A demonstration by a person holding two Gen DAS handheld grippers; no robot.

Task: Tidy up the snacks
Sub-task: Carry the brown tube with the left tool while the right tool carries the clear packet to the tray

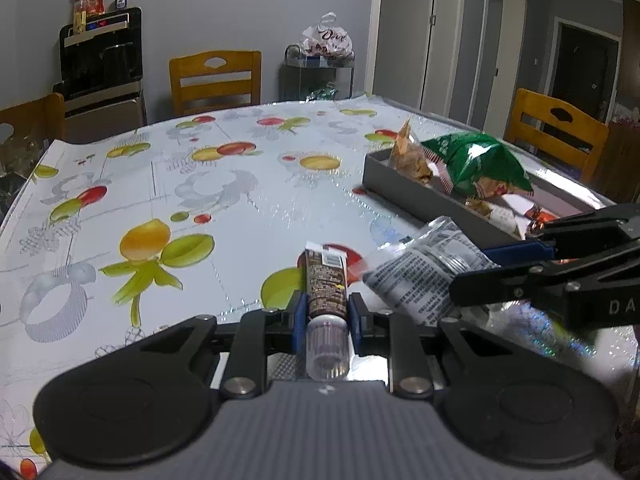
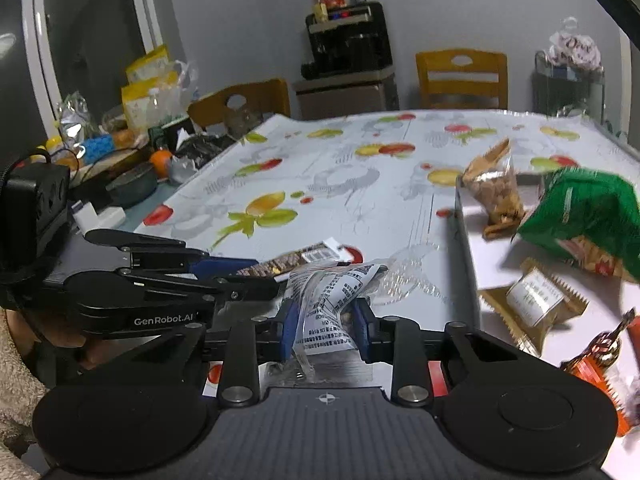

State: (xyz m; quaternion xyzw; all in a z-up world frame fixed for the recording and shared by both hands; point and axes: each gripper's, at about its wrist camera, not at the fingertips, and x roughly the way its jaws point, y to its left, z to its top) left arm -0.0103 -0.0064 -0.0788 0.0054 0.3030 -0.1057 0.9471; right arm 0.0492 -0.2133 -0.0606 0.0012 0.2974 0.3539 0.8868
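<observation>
My left gripper (image 1: 326,304) is shut on a brown snack bar (image 1: 325,280) in a part-clear wrapper, just above the fruit-print tablecloth (image 1: 160,200). Beside it on the right, my right gripper (image 2: 326,320) is shut on a crumpled clear packet with grey print (image 2: 332,292). In the left wrist view that packet (image 1: 416,276) sits at the tips of the right gripper (image 1: 476,272). In the right wrist view the left gripper (image 2: 256,276) holds the bar (image 2: 288,262) level. A grey tray (image 1: 400,188) lies to the right of both.
The tray (image 2: 466,256) holds a green bag (image 2: 588,216), a clear bag of nuts (image 2: 496,188), a gold-wrapped pastry (image 2: 532,300) and an orange-wrapped sweet (image 2: 596,368). Wooden chairs (image 1: 216,80) ring the table. A cluttered counter (image 2: 120,152) lies left of the table.
</observation>
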